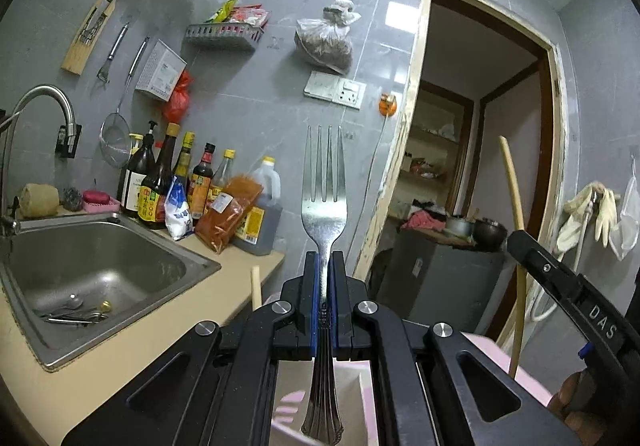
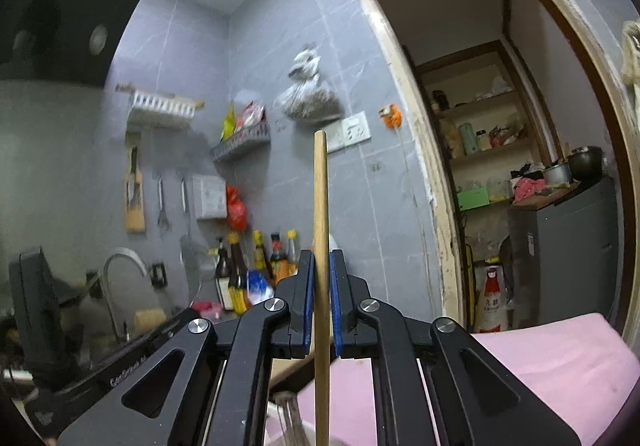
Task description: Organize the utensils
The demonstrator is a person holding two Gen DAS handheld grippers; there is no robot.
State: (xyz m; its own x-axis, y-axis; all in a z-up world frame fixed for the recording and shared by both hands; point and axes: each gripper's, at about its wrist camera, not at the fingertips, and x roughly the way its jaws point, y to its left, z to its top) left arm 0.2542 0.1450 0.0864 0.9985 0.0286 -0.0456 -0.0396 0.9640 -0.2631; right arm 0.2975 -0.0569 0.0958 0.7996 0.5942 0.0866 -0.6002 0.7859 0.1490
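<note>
A steel fork [image 1: 324, 202] stands upright with its tines up, and my left gripper [image 1: 324, 258] is shut on its neck; the patterned handle hangs down over a pink holder [image 1: 370, 402]. My right gripper [image 2: 321, 256] is shut on a wooden chopstick [image 2: 320, 206], also held upright above the pink holder [image 2: 540, 362]. In the left wrist view the right gripper [image 1: 560, 278] shows at the right with the chopstick [image 1: 514, 206] rising from it. Another wooden stick [image 1: 255, 286] pokes up beside the left fingers. Several utensils [image 1: 74, 314] lie in the sink.
The steel sink [image 1: 108, 266] and tap [image 1: 44, 98] sit at the left on a beige counter [image 1: 92, 378]. Several sauce bottles [image 1: 176, 182] line the tiled wall. Wall racks [image 1: 224, 34], a hanging strainer [image 1: 116, 142] and an open doorway [image 1: 480, 166] lie beyond.
</note>
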